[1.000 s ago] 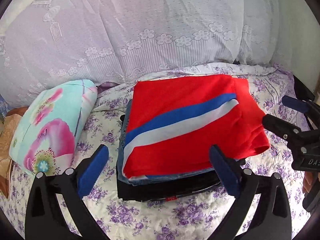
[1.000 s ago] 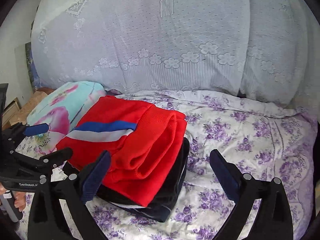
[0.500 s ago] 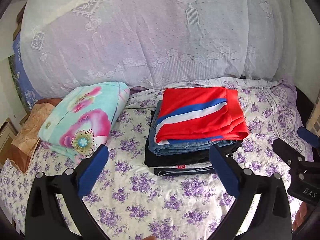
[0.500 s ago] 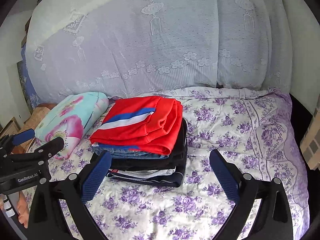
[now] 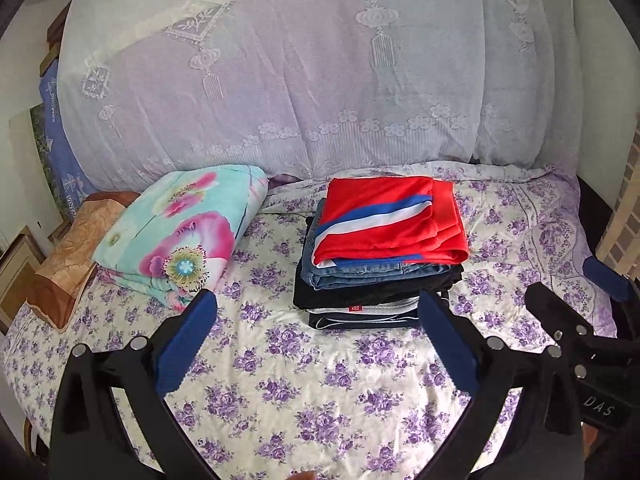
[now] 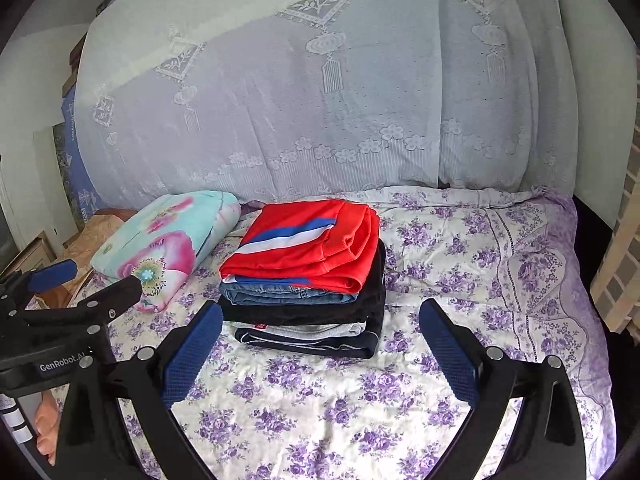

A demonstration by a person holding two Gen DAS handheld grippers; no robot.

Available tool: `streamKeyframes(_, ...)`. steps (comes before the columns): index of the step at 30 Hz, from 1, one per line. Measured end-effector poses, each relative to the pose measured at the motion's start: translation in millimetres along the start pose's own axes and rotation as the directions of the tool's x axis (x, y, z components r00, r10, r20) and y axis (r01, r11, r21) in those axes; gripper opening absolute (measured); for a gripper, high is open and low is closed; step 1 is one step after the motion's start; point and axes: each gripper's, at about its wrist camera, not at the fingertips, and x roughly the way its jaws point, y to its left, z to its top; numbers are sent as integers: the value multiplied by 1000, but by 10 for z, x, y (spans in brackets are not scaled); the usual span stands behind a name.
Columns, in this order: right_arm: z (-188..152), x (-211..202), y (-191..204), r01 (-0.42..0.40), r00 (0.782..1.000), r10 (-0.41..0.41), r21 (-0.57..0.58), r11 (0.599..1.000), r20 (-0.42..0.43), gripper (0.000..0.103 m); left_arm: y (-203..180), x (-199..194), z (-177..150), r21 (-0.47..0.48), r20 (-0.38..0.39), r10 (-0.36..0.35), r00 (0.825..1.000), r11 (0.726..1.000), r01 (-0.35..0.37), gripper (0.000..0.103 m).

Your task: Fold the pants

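Observation:
Folded red pants with a blue and white stripe (image 5: 390, 220) lie on top of a stack of folded clothes (image 5: 376, 284) at the far middle of the bed; they also show in the right wrist view (image 6: 308, 246). Under them lie jeans and dark garments (image 6: 304, 320). My left gripper (image 5: 316, 340) is open and empty, held back from the stack above the bedspread. My right gripper (image 6: 318, 348) is open and empty, also short of the stack. Each gripper shows in the other's view: the right one at the right edge (image 5: 572, 304), the left one at the left edge (image 6: 80, 284).
A floral purple bedspread (image 5: 320, 392) covers the bed. A folded turquoise and pink flowered quilt (image 5: 180, 232) lies left of the stack, with a brown pillow (image 5: 68, 256) beyond it. A lace-covered mound of bedding (image 5: 300, 80) rises behind.
Both grippers have pulled back and away from the stack, which now looks smaller and farther. The red pants stay folded on top, untouched.

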Motion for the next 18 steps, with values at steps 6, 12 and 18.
streamKeyframes(6,38,-68,-16,5,1000,-5,11,1000,4,99,-21,-29,6,-19,-30,-29,999,999,29,98)
streamKeyframes(12,58,-88,-22,5,1000,-5,16,1000,6,99,-70,-41,-13,6,-41,21,999,1000,-21,98)
streamKeyframes(18,53,-81,-36,4,1000,-4,26,1000,-1,99,-40,-58,-10,-14,-43,12,999,1000,-12,98)
